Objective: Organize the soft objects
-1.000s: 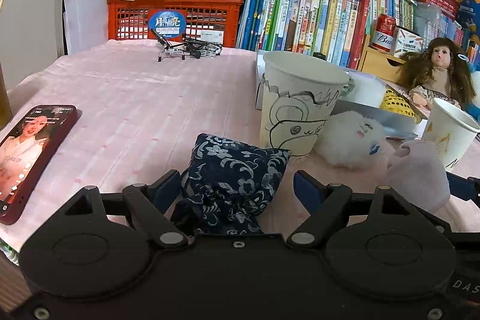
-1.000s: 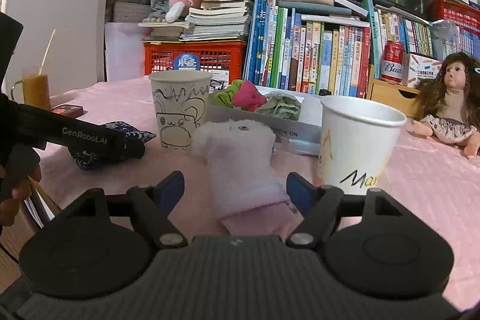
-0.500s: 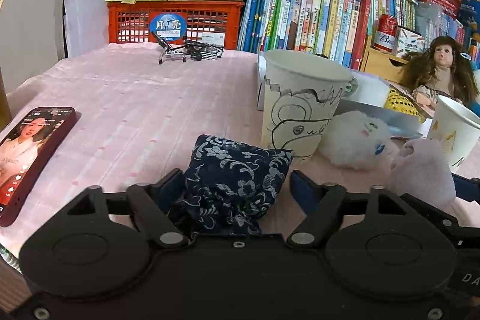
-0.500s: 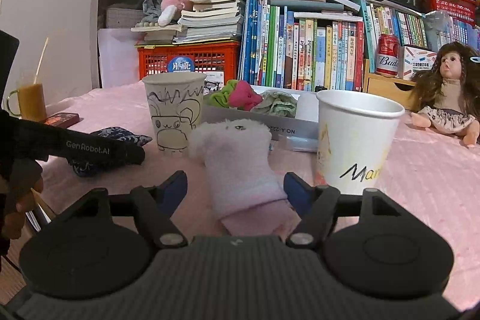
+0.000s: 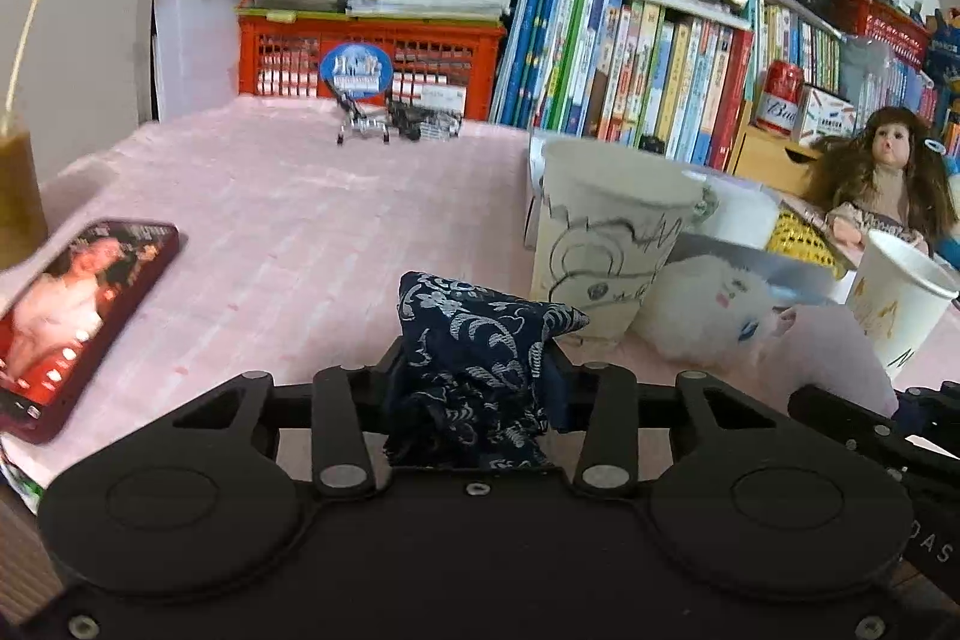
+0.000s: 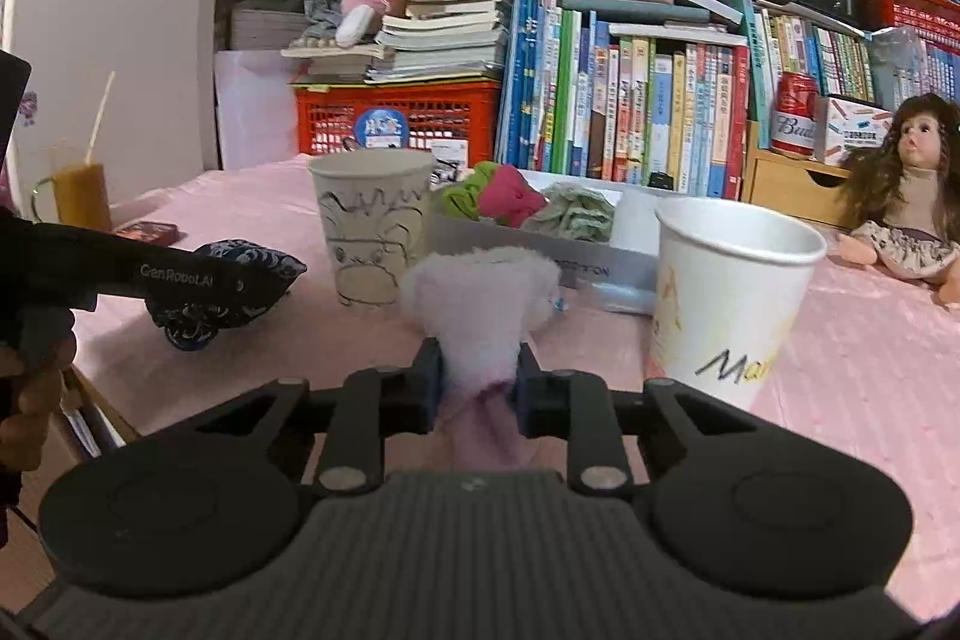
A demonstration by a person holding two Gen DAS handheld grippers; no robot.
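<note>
Fabric first: navy floral pouch (image 5: 480, 340), limp and bunched, pinched at its gathered lower end by the left hand-held gripper (image 5: 474, 388). Looks light, squashy, unbreakable; best taken at the bunched waist, as here, so no loose corner slips free. Likewise the pale pink fluffy sock (image 6: 477, 310), pinched low on its narrow end between the pads of the right hand-held gripper (image 6: 477, 388), top flopping wide above. Probably near weightless, fuzzy enough to resist slipping, yet prone to sag and catch on a rim.

Outward from the sock: doodled paper cup (image 6: 372, 226) at 11 o'clock, plain paper cup (image 6: 735, 292) at 2 o'clock, both light and easily tipped. Behind, at 12 o'clock, a shallow box (image 6: 540, 250) with green, pink and grey cloth pieces already inside.

Underneath, a table (image 5: 300, 232) under pink cloth. Phone (image 5: 78, 304) at 9 o'clock in the left view. Crowded room beyond: books, red crate, doll.
</note>
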